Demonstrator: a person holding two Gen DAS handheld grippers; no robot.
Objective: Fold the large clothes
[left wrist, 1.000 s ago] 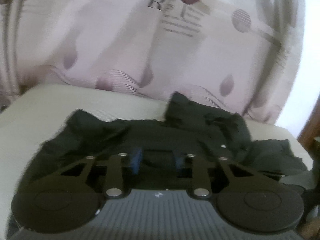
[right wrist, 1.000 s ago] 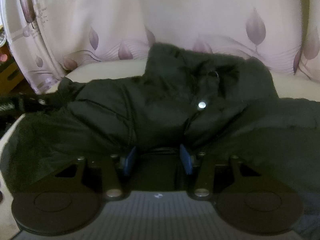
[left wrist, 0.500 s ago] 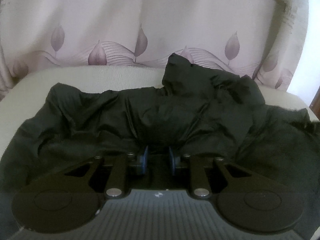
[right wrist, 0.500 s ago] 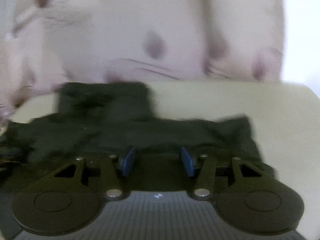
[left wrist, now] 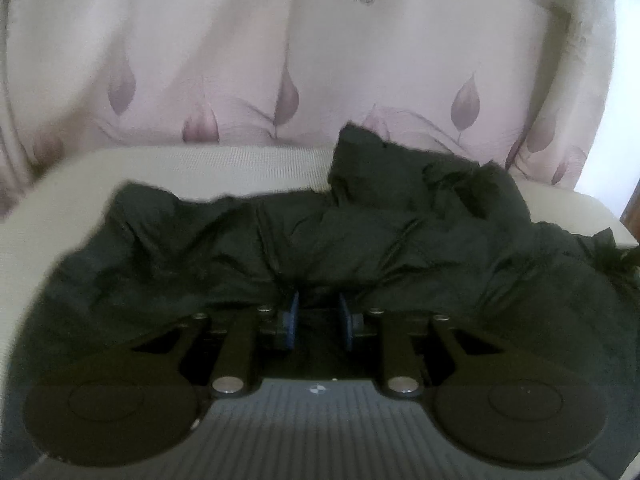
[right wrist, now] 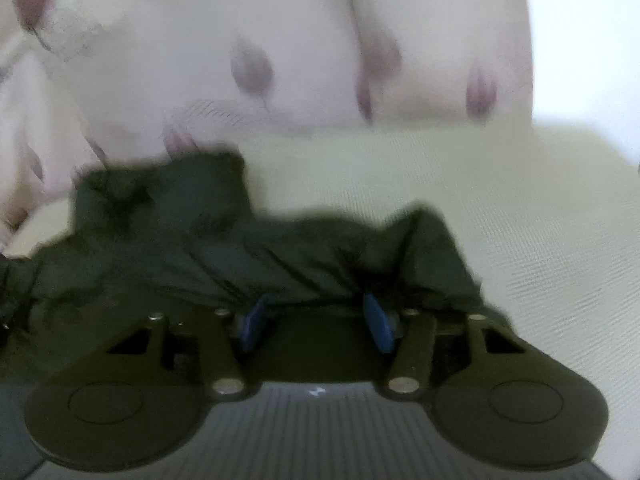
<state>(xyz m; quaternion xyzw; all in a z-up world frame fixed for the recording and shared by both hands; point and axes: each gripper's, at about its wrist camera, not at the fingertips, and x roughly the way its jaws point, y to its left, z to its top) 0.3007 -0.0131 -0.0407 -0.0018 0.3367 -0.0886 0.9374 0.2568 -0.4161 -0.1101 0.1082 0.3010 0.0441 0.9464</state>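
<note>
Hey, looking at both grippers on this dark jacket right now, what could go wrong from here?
1. The left gripper pinches only a small bunch of the jacket, so the fabric may slip out when pulled.
2. The right gripper stands open with cloth bunched at its tips; closing now could catch several layers.
3. The jacket lies crumpled on the cushion, so folding now would likely trap wrinkles.

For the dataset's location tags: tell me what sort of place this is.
Probably a home, perhaps a bedroom or living room. A leaf-printed curtain hangs behind a cream ribbed cushioned surface, maybe a bed or sofa, and a dark jacket lies crumpled on it. No lab fixtures show.
</note>
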